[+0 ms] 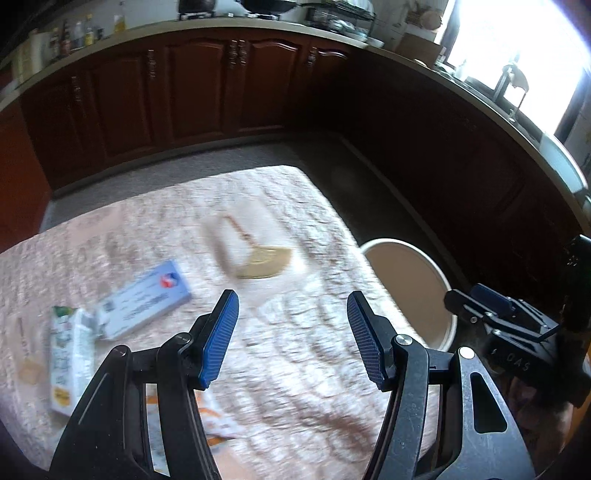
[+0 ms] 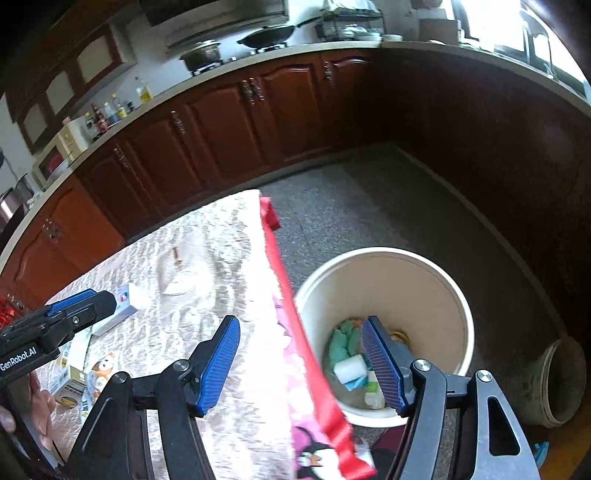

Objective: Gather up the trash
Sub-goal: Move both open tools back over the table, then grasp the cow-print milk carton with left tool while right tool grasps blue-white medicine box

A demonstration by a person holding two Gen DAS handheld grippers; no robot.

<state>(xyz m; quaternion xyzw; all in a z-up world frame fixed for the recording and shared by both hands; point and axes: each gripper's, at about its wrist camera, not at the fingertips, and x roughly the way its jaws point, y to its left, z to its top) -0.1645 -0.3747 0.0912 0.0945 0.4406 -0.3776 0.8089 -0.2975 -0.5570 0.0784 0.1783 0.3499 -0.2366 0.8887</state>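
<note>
table items: we see motion blur over the pale blue box (image 1: 146, 300) and the brown-handled flat thing (image 1: 255, 251); print unreadable, 2nd item's kind n/k.
carton: green-white carton (image 1: 70, 360) blurred, label illegible.
orange wrapper: wrapper (image 1: 218, 417) mostly hidden behind left gripper (image 1: 291, 339) finger.
bucket: cream bucket (image 1: 410, 269) partly hidden by table edge in left view; in right view a finger of right gripper (image 2: 301, 365) covers part of its contents.
bucket contents: green glove-like item (image 2: 343, 341), we can't confirm.
counter: bottles (image 1: 79, 35) too small to ID.

my pads (image 1: 218, 339): ribbed blue rubber, matt | my arms (image 1: 476, 413): scuffed blk plastic, steel pins | tablecloth (image 1: 295, 369): lacy textured cloth | bucket (image 2: 424, 280): smooth cream plastic | cabinets (image 2: 229, 129): glossy red-brn wood | floor (image 2: 351, 206): rough speckled
</note>
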